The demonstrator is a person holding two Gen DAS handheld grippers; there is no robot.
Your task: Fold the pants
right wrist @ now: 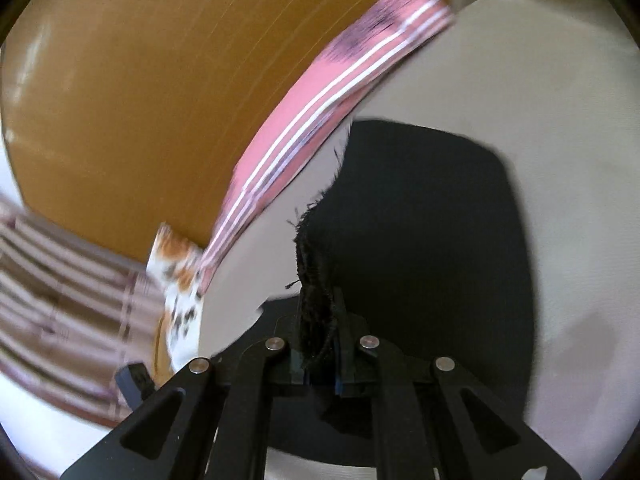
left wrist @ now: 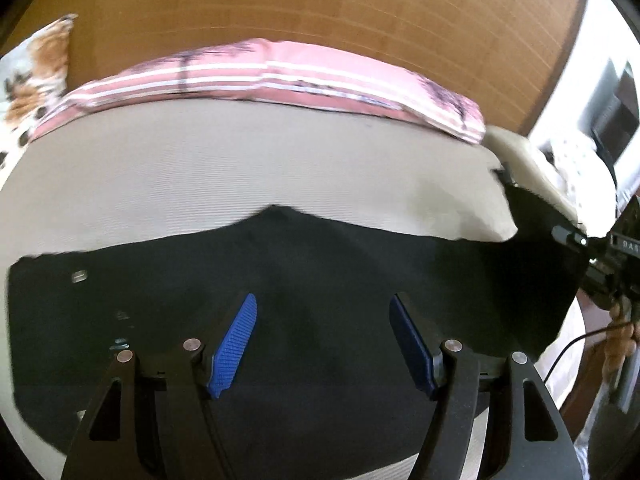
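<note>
Both grippers angle down over the beige bed. The left gripper (left wrist: 324, 344) hangs spread, empty, above the black fabric pants (left wrist: 280, 280) at lower centre — the right gripper (right wrist: 318, 354) is clenched on their frayed hem (right wrist: 314, 280).

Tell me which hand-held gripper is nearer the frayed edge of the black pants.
Right. The right hand-held gripper is shut on the frayed edge; the left hand-held gripper hovers open above the black pants.

You see the matt black cloth pants (left wrist: 320, 272), their frayed hem (right wrist: 314, 280) rough with loose threads. Beneath lies a beige, finely ribbed fabric sheet (left wrist: 200, 176). The pink striped pillow (left wrist: 280, 72) is smooth cloth, the orange-brown wooden headboard (left wrist: 320, 0) faintly glossy. Ridged blue pads (left wrist: 234, 346) (rubbery-looking) tip black matt arms.
</note>
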